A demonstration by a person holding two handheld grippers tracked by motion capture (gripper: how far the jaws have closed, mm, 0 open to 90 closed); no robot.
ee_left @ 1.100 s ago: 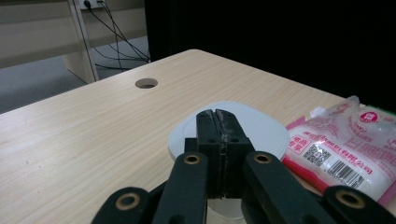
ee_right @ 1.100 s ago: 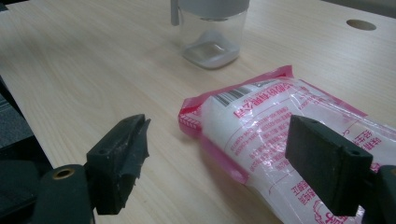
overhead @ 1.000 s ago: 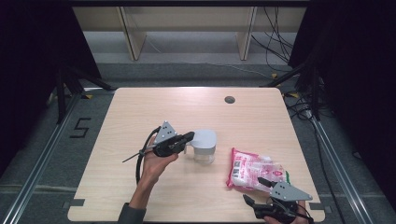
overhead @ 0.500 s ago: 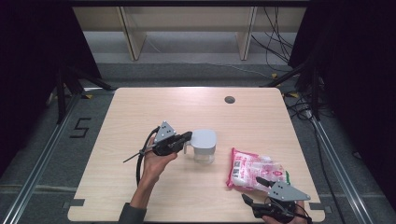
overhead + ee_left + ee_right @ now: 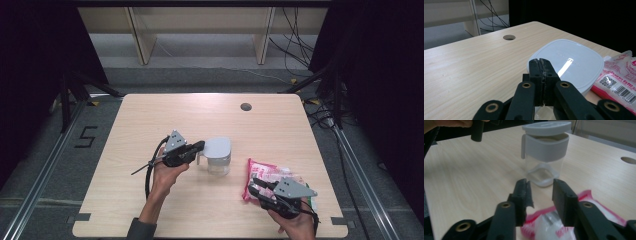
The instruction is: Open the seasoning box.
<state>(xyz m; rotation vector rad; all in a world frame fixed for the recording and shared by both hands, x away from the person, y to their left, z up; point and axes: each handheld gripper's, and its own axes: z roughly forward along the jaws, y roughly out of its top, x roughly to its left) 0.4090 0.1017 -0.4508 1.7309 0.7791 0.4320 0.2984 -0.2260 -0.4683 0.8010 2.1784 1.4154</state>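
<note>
A clear container (image 5: 218, 156) with a grey band and a white lid (image 5: 571, 62) stands upright mid-table. My left gripper (image 5: 201, 146) is shut with nothing between its jaws. Its tips (image 5: 540, 61) hover at the lid's left edge, and in the right gripper view this left gripper (image 5: 477, 131) sits apart from the container (image 5: 545, 152). A pink and white snack bag (image 5: 270, 175) lies right of the container. My right gripper (image 5: 256, 187) stands over the bag's near end. Its jaws have just been closing, and a gap still shows at the tips (image 5: 540, 182), with the bag's edge (image 5: 549, 225) between them.
The wooden table (image 5: 150, 115) has a round cable hole (image 5: 245, 106) at its far right. Bare wood stretches left of the container and along the far side. Beyond the table are shelf legs and floor cables. The bag (image 5: 619, 75) lies close beside the container.
My right gripper has moved up and left in the high view onto the bag's near end, and its jaws have narrowed. The left gripper and container have stayed put.
</note>
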